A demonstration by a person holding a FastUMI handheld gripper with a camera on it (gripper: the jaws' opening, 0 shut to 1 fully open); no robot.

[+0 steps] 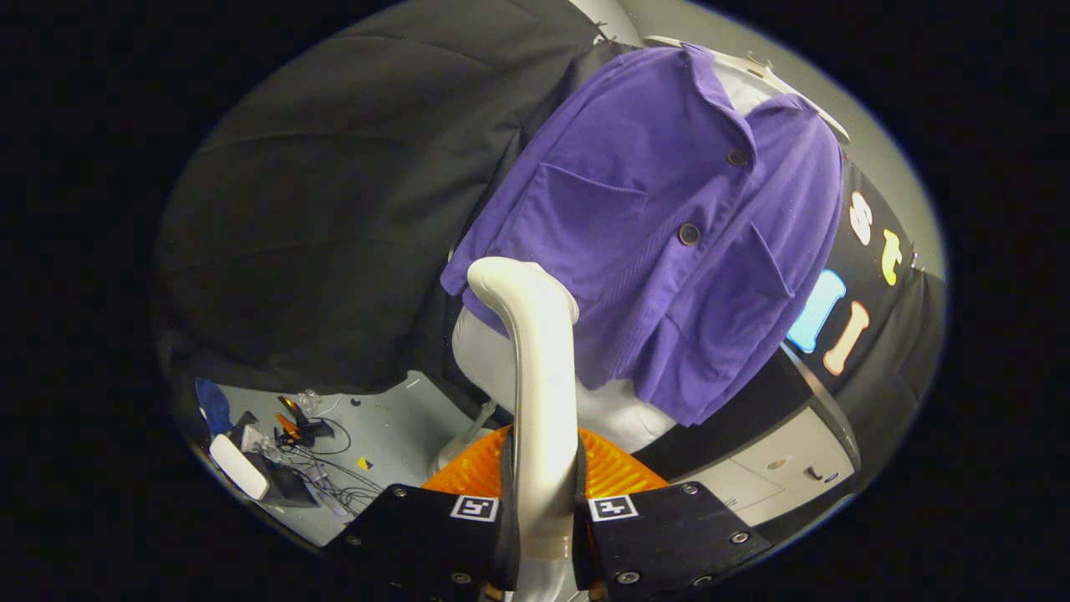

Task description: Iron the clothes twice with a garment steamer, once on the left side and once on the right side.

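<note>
A purple button-up shirt (660, 234) with two chest pockets hangs on a white hanger (777, 79) in front of the black cloth wall, over a white torso form (619, 410). My gripper (542, 510) is shut on the white handle of the garment steamer (535, 351), which rises between the fingers and curves forward. The steamer's head end rests against the lower hem of the shirt, on the side under the pocket with the plain flap. The whole view is tilted.
A grey floor (393, 426) lies below, with cables, a white box (238, 466), a blue cloth (215, 405) and small tools on it. A pale cabinet top (777, 468) stands beyond the shirt's lower edge.
</note>
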